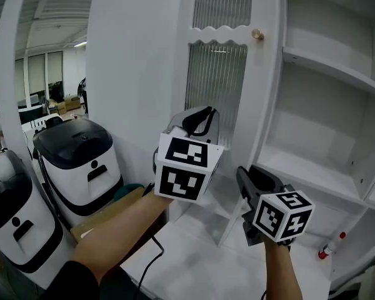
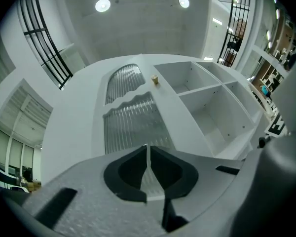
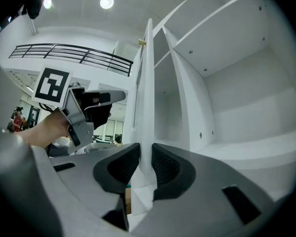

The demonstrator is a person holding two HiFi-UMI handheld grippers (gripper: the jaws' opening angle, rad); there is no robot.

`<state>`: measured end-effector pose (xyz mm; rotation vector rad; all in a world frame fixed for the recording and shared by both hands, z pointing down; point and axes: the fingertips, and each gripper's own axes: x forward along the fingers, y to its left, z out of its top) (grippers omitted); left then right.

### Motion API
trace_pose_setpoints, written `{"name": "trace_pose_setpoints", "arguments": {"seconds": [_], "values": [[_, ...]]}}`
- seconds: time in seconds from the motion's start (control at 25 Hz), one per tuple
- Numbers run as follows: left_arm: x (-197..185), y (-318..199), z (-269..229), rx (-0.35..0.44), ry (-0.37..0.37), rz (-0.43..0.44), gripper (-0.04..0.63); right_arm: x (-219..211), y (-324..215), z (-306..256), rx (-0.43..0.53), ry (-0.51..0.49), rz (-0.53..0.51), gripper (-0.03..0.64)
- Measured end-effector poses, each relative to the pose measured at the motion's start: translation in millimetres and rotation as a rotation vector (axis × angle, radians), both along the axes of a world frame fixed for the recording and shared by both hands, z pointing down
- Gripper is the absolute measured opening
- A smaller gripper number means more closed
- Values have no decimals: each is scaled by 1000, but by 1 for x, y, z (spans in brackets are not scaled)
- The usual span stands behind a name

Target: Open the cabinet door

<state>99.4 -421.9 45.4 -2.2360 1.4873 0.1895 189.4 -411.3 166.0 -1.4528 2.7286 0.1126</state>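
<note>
The white cabinet door (image 1: 215, 86) has ribbed glass panels and a small brass knob (image 1: 257, 35), and it stands swung out from the cabinet. My right gripper (image 1: 245, 175) is at the door's free edge, low down. In the right gripper view the door edge (image 3: 148, 83) runs up between the pads, and my right gripper (image 3: 145, 164) is shut on it. My left gripper (image 1: 199, 116) hangs in front of the door's lower glass panel, apart from it. In the left gripper view my left gripper (image 2: 148, 154) is shut with nothing held, pointing up at the door (image 2: 133, 122) and knob (image 2: 155, 79).
Open white shelves (image 1: 337, 74) fill the cabinet to the right. Two white-and-black machines (image 1: 81, 161) (image 1: 12, 211) stand at the left beside a cardboard box (image 1: 106, 214). A black cable (image 1: 153, 261) lies on the white floor. A small red-capped bottle (image 1: 332, 245) lies by the cabinet's base.
</note>
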Motion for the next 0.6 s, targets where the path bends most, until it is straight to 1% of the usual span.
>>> {"name": "trace_pose_setpoints", "arguments": {"seconds": [0.24, 0.6], "values": [[-17, 6, 24, -71, 13, 8, 12, -5, 9, 1, -2, -9, 47, 84], [-30, 14, 56, -138, 11, 53, 11, -13, 21, 1, -1, -15, 107, 84]]}}
